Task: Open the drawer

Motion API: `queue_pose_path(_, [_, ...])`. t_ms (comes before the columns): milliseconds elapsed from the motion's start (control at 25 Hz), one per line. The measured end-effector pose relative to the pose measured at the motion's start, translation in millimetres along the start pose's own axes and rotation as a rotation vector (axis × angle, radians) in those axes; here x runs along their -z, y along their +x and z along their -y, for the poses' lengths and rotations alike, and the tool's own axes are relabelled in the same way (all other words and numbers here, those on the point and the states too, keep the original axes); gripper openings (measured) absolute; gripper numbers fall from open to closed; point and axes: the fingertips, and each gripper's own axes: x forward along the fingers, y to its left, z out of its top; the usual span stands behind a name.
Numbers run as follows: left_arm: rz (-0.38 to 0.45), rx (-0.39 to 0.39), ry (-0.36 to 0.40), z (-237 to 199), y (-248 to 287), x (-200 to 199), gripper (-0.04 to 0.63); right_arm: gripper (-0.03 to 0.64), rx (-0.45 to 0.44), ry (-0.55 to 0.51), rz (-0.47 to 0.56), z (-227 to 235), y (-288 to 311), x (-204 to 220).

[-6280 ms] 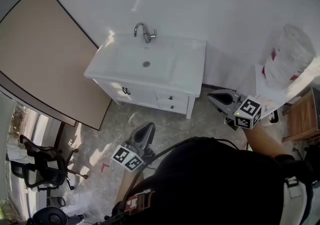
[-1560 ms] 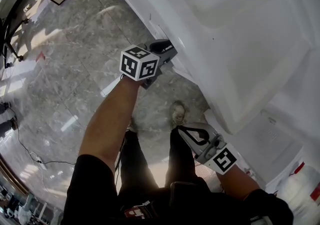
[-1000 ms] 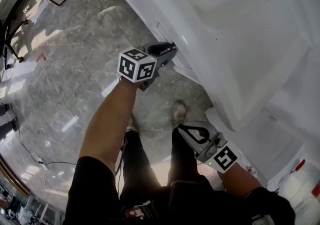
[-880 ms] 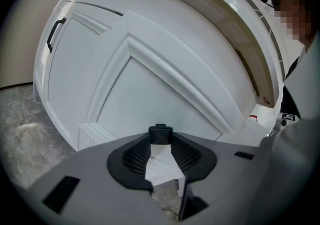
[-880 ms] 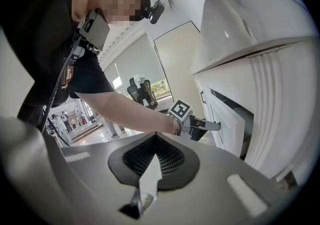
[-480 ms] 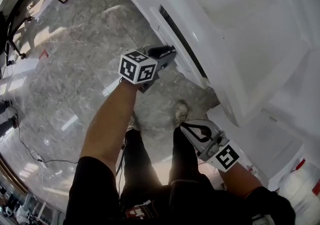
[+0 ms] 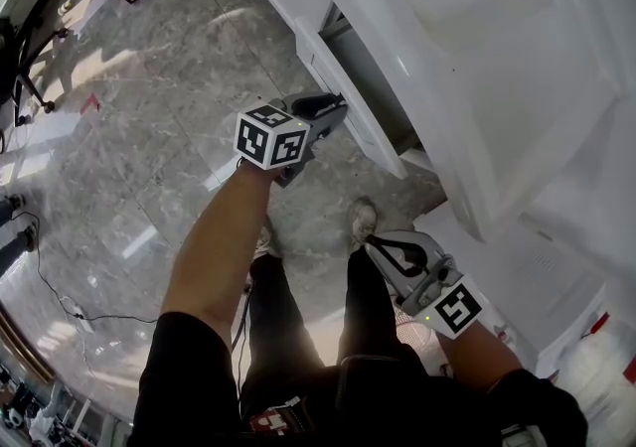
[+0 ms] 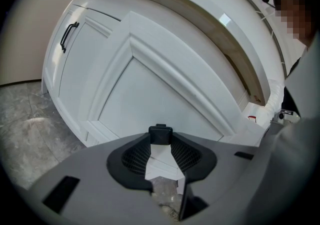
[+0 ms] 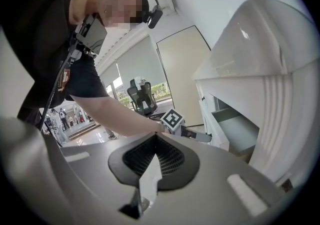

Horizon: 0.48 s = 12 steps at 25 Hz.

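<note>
At upper centre of the head view, the drawer (image 7: pixel 366 132) of the white vanity (image 7: pixel 477 87) stands partly pulled out, with the left gripper (image 7: pixel 336 103) at its front. The right gripper (image 7: pixel 378 244) hangs at lower right, apart from it. Low centre in the left gripper view, the jaws clamp the drawer's black handle (image 8: pixel 160 131). Centre of the right gripper view, its jaws meet on nothing, and the open drawer (image 9: pixel 235 128) shows at right.
</note>
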Motion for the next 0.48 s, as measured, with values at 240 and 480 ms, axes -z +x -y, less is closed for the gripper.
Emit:
queue_pose_path(240, [0.004, -0.004, -0.007, -1, -15, 8, 0.126, -0.002, 0.001, -0.019, 0.016, -4, 4, -10])
queue_pose_path(480, [-0.005, 0.003, -0.009, -6, -32, 13, 0.126, 0.0, 0.008, -0.026, 0.012, -9, 15, -14])
